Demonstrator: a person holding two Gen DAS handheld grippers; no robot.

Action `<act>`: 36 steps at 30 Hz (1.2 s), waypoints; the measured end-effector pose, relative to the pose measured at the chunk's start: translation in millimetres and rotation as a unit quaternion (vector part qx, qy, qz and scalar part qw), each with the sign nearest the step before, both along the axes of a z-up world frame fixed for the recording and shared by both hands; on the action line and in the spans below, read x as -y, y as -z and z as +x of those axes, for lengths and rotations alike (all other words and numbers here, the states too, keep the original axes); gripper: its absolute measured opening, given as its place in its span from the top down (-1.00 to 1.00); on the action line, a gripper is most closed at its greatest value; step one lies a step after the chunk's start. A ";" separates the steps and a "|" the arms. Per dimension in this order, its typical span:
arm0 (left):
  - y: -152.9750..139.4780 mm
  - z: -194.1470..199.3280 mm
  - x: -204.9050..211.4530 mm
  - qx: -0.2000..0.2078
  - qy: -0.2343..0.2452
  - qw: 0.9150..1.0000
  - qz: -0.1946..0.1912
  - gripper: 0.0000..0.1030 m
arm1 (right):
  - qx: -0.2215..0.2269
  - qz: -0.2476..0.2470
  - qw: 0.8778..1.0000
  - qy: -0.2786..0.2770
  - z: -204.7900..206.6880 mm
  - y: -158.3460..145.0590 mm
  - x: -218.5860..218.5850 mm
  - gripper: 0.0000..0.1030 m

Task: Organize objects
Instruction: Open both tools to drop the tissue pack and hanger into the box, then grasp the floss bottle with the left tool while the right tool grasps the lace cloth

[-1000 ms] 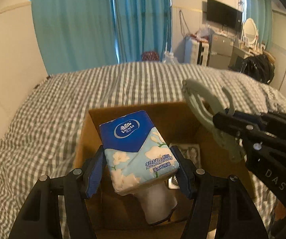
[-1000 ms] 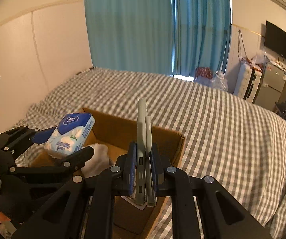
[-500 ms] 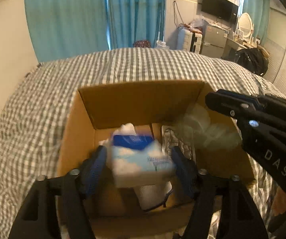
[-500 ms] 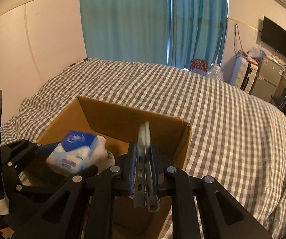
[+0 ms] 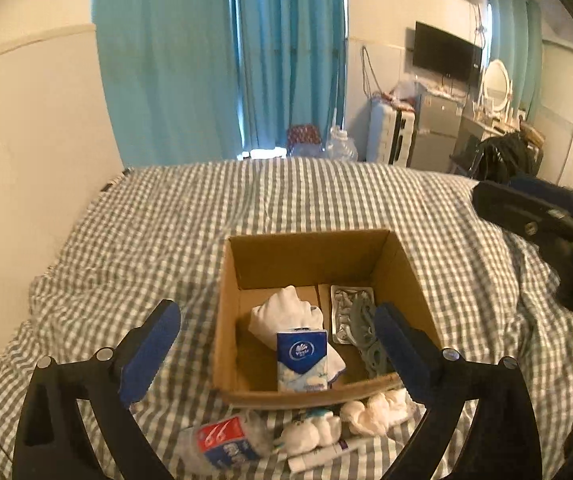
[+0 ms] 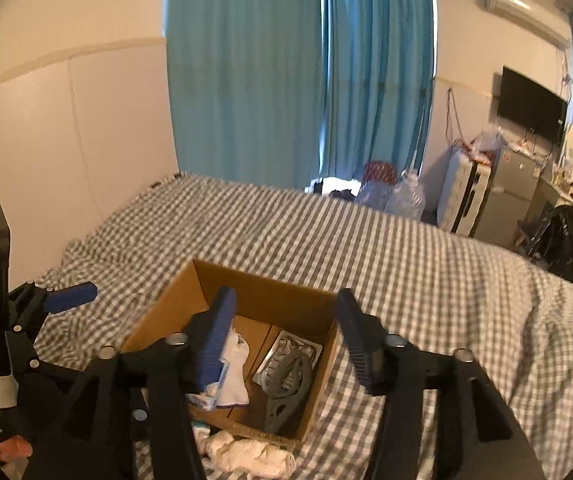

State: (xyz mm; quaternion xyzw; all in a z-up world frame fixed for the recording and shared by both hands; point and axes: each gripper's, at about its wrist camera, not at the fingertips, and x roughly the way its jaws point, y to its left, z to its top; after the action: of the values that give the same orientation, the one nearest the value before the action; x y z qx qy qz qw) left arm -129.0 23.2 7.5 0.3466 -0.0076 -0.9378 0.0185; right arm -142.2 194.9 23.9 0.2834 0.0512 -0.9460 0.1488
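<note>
An open cardboard box (image 5: 310, 258) (image 6: 262, 292) sits on the checked bed. Inside lie a blue-and-white tissue pack (image 5: 302, 360), a white cloth (image 5: 286, 314), a silver blister pack (image 5: 344, 312) and a grey plastic tool (image 5: 368, 340) (image 6: 288, 384). My left gripper (image 5: 276, 346) is open and empty, raised above the box's near side. My right gripper (image 6: 286, 334) is open and empty above the box; its body also shows at the right of the left wrist view (image 5: 546, 224).
In front of the box lie a crushed bottle with a red label (image 5: 226, 442), crumpled white tissues (image 5: 374, 410) (image 6: 246, 454) and a small tube (image 5: 326, 456). The checked bedspread (image 5: 206, 216) stretches beyond. A wall is at the left; furniture stands at the far right.
My left gripper opened and dropped the tissue pack into the box. My right gripper opened and released the grey tool into the box. Both grippers pulled up and back.
</note>
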 end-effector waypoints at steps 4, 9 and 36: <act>-18.7 25.2 11.9 -0.017 -0.009 1.000 0.005 -1.00 | -0.026 0.005 1.000 0.010 30.5 -28.4 -3.8 -0.38; -29.2 56.3 26.2 -0.033 -0.020 0.999 -0.012 -1.00 | -0.042 -0.008 0.999 0.021 62.2 -44.3 -12.3 -0.74; 145.1 38.9 53.7 0.074 -0.057 0.995 -0.017 -1.00 | 0.136 0.027 0.989 0.042 36.0 170.4 2.7 -0.99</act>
State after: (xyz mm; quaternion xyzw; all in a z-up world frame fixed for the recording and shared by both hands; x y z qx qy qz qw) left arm -90.1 -30.5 -137.6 0.4148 -0.0052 -0.9066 0.0775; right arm -106.2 192.2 -146.5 0.4152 0.0435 -0.9024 0.1065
